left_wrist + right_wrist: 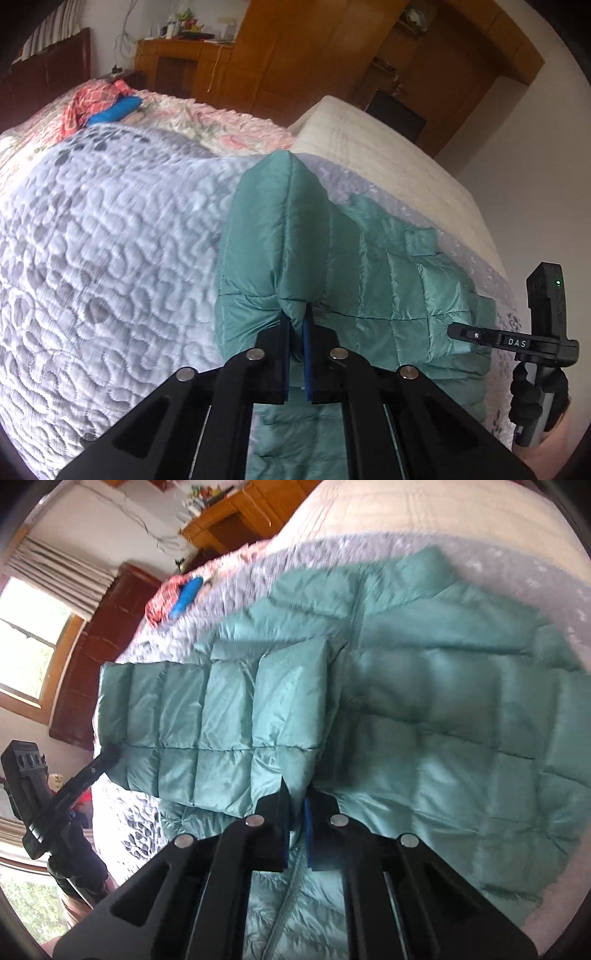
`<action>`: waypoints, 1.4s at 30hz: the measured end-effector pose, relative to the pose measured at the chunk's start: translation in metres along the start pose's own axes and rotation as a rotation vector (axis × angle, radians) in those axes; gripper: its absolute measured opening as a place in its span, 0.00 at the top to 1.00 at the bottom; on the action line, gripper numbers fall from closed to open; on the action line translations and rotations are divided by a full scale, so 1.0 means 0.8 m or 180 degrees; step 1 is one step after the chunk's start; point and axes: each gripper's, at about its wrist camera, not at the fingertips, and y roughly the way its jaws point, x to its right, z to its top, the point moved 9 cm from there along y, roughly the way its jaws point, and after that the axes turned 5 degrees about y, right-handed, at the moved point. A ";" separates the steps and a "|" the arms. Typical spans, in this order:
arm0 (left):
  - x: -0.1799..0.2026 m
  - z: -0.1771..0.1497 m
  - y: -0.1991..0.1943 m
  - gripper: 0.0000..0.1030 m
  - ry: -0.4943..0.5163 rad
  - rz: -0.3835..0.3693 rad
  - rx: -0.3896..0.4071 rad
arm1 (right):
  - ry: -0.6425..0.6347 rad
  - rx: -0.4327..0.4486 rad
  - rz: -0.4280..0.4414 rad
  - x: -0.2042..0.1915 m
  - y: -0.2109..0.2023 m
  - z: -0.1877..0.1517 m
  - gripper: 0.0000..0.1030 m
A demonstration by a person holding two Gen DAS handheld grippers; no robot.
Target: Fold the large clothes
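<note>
**Both grippers pinching the green jacket on the bed**

While I look along the left gripper, I see its two fingers pressed together on a raised fold of the green padded jacket. The fold stands up like a ridge directly ahead of the fingertips and runs away from them. The rest of the jacket lies flat to the right of this gripper, on the grey-white quilted bedspread, which fills the space to its left. Far ahead and to the left lie a pink patterned cloth and a blue item touching it.

In the right wrist view, the right gripper is also closed, and it pinches the jacket at an edge just in front of its tips. A sleeve stretches out ahead and to the left of it, lying over the body of the jacket; the wide body spreads to the right. This picture is partly blurred.

Each gripper is seen from the other camera at the frame edge, with a black-gloved hand on the handle.
</note>
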 end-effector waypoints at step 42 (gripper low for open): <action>0.125 -0.033 0.096 0.61 0.0685 0.0167 -0.0398 | 0.0565 0.0616 -0.1092 0.188 -0.108 -0.036 0.89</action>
